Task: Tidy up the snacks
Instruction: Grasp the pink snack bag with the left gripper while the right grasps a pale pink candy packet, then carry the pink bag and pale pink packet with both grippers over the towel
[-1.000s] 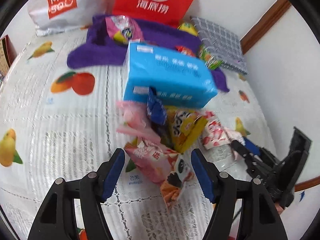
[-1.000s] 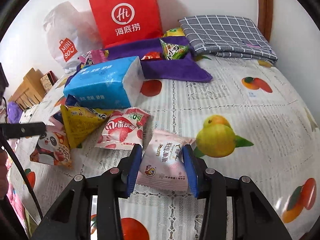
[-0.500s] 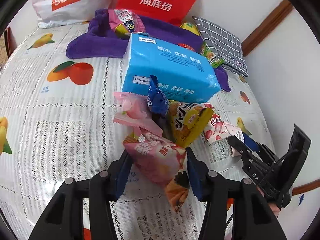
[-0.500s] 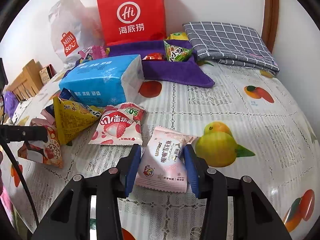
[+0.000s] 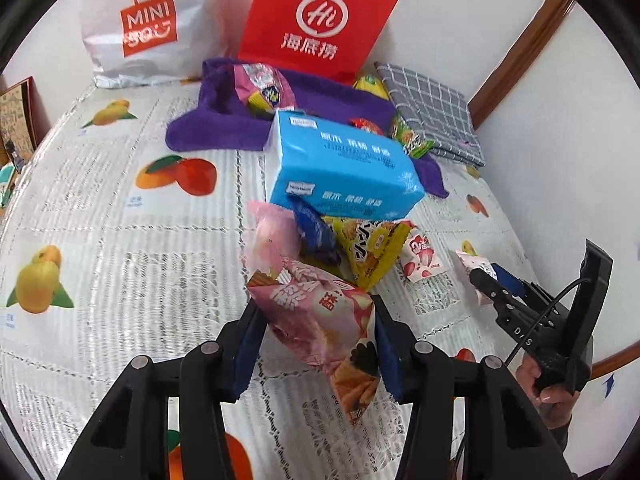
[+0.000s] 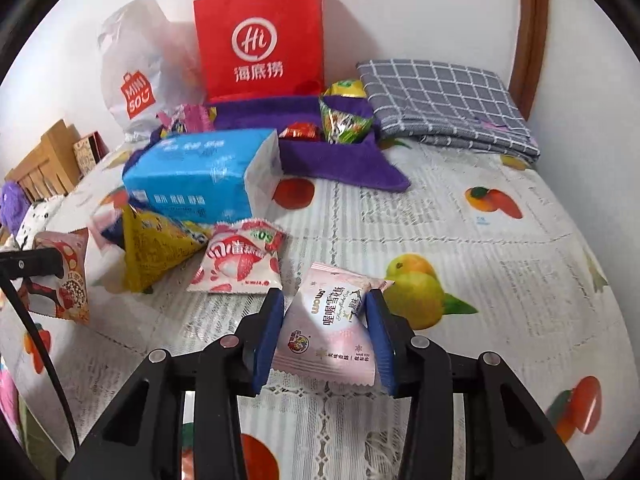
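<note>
A lived-in home, most likely a dining corner. Tabletop [image 6: 460, 216] against a plain white wall, dressed in a lace-patterned plastic cover printed with oranges and pears. Propped at the wall, two shopping bags: a red paper bag [image 6: 260, 40] marked "Hi" and a white Miniso bag [image 6: 136, 80]. Beside them a folded grey checked cloth [image 6: 444, 100] and a purple towel [image 6: 332, 160]. In front, a blue pack of tissues [image 6: 200, 176] among loose snack packets [image 6: 240, 264]. Brown wooden door trim [image 6: 528, 32] in the corner, slatted wooden furniture [image 6: 40, 164] off the far left edge.
</note>
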